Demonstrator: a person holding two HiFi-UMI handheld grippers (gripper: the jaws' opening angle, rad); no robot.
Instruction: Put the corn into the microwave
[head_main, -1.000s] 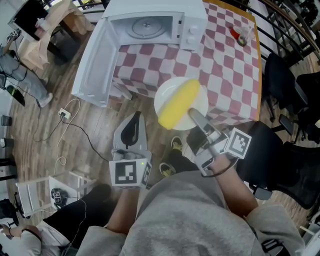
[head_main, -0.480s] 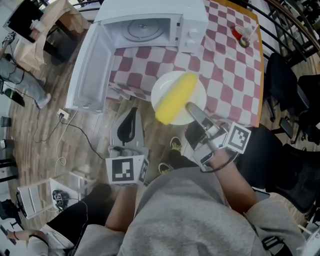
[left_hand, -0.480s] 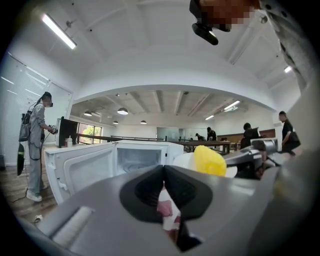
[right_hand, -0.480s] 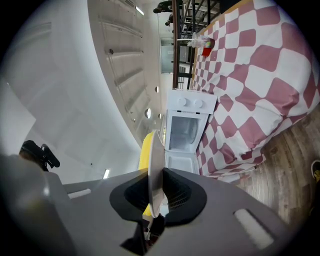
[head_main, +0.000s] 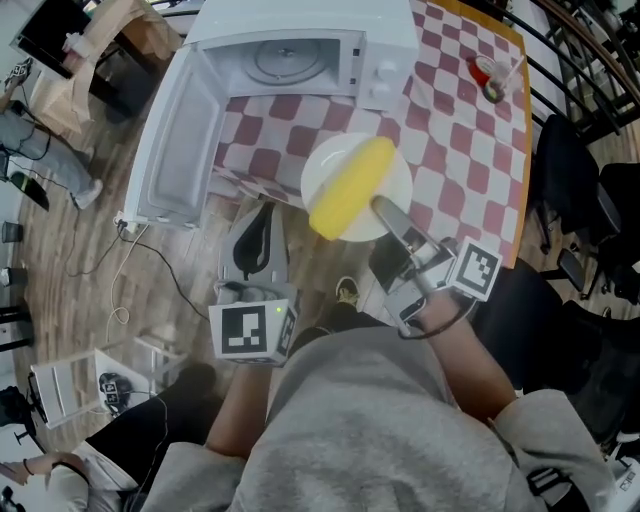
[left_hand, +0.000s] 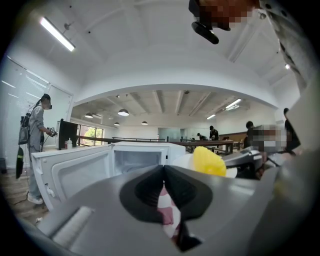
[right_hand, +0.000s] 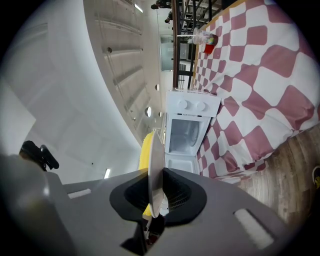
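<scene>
corn (head_main: 352, 200) lies on a white plate (head_main: 395, 175), diagonal, its near end sticking out past the rim. it isn't in the microwave (head_main: 390, 40) yet; plate + corn sit in the air over the near edge of the surface (head_main: 460, 130), which has a red-and-white check cloth.

right hand-held gripper (head_main: 383, 207) is clamped on the plate's near rim. its own view shows the rim edge-on between the narrow jaws, w/ the yellow corn on one side of it.

left hand-held gripper (head_main: 268, 214) is over the wood floor (head_main: 90, 260), just left of the plate. its jaws are pressed together w/ nothing between them, pointing twd the microwave.

microwave stands at the far left part of the surface, w/ its door (head_main: 175, 150) swung wide open to the left. the round glass tray (head_main: 290, 58) shows inside, bare.

small red item w/ a clear cup (head_main: 487, 75) is at the far right corner of the surface, well apart from the plate. can't tell exactly what it is.

a cable (head_main: 150, 265) trails across the floor below the open door.
</scene>
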